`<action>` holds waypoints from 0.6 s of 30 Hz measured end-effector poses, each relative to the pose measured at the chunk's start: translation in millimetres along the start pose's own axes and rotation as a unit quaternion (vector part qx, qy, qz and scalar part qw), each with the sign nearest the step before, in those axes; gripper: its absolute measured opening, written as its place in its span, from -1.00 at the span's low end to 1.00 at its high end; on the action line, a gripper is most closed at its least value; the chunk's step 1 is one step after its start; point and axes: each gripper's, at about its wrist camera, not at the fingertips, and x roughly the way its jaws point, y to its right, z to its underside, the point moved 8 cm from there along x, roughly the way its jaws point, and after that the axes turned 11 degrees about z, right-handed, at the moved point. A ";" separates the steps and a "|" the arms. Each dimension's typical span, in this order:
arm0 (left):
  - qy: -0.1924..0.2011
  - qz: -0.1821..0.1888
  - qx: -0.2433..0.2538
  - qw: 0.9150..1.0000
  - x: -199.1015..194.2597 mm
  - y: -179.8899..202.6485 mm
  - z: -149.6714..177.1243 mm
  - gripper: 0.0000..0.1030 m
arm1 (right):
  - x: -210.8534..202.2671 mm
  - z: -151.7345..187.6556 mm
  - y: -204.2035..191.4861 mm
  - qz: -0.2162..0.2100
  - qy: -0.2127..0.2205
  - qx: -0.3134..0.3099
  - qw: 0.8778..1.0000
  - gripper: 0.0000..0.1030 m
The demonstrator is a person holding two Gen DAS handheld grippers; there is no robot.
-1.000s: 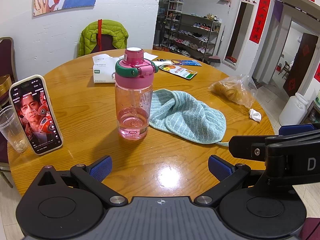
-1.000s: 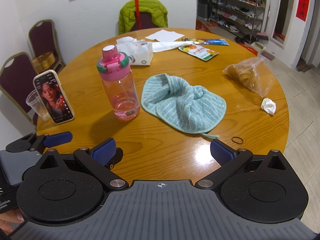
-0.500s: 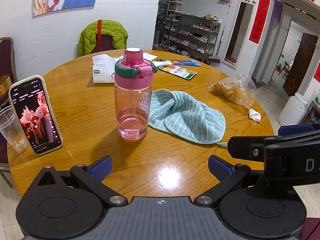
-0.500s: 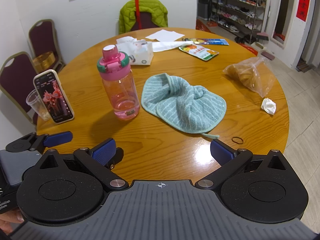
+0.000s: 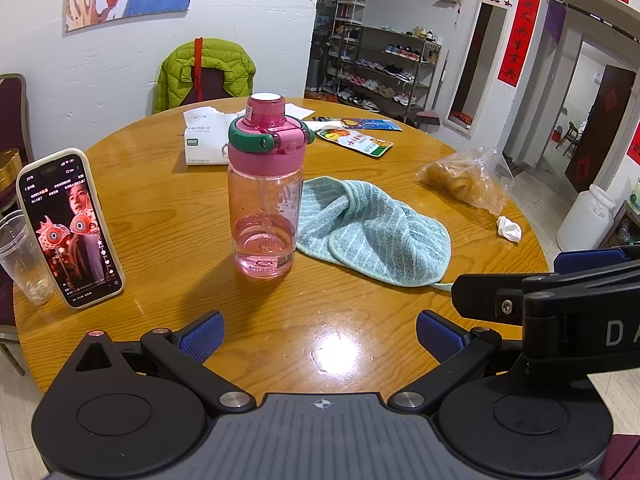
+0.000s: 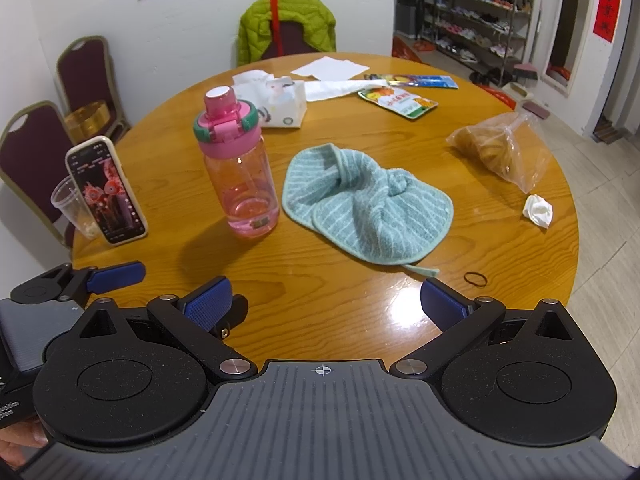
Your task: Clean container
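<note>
Bottle (image 5: pixel 265 196): pink, see-through, upright on the round wooden bench (image 5: pixel 160 216), a little left of its middle; pink lid with a green ring is on; a small pool of liquid sits at the bottom.
Left gripper (image 5: pixel 318 334): low over the near edge of the bench, fingers (image 5: pixel 200 336) spread wide and released, nothing between them, well short of the bottle.
Right gripper (image 6: pixel 326 300): also at the near edge, to the right of the left one, fingers (image 6: pixel 444 306) apart and released, holding nothing.
Hair tie (image 6: pixel 475 279): small black loop near the right front edge, just beside the right gripper's right finger.
Cloth (image 5: pixel 372 236): teal striped, rumpled, lying just right of the bottle; its left edge is touching or nearly touching the bottle's base, I cannot tell which.
Phone (image 5: pixel 70 226): at the left edge, leaning upright with its screen lit, against a clear plastic cup (image 5: pixel 22 256).
Crumpled tissue (image 6: pixel 538 210): near the right edge.
Plastic bag (image 5: pixel 464 180): farther back on the right side, brown contents.
Tissue pack (image 5: pixel 204 144): behind the bottle, toward the far edge.
Snack packet (image 5: pixel 354 142): at the far side, lying flat.
</note>
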 end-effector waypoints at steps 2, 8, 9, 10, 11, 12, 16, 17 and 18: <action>-0.001 0.001 0.000 1.000 0.6 -0.1 0.6 0.98 | 0.2 0.6 -1.3 0.000 0.000 0.000 1.000 1.00; -0.006 0.003 -0.008 1.000 6.2 -5.5 3.6 0.98 | 5.6 3.7 -1.8 -0.005 -0.006 0.001 1.000 1.00; -0.008 0.004 -0.010 1.000 7.9 -7.0 4.6 0.98 | 9.6 5.0 -1.3 -0.009 -0.007 0.004 1.000 1.00; -0.010 0.005 -0.012 1.000 10.0 -8.3 5.7 0.98 | 13.9 6.4 -0.8 -0.015 -0.007 0.008 1.000 1.00; -0.010 0.006 -0.013 1.000 12.2 -9.8 7.0 0.98 | 18.2 7.7 -0.2 -0.020 -0.008 0.011 1.000 1.00; -0.010 0.008 -0.014 1.000 14.7 -11.7 8.4 0.98 | 22.5 9.0 0.3 -0.025 -0.008 0.014 1.000 1.00; -0.003 0.019 -0.016 1.000 26.3 -21.1 14.7 0.98 | 39.5 14.3 2.4 -0.045 -0.010 0.027 0.999 0.99; 0.001 0.022 -0.016 1.000 29.7 -24.1 16.2 0.98 | 43.8 15.6 3.0 -0.050 -0.010 0.030 0.998 0.99; 0.007 0.026 -0.017 0.999 32.5 -27.0 16.7 0.98 | 48.0 16.9 3.5 -0.055 -0.010 0.033 0.998 0.99</action>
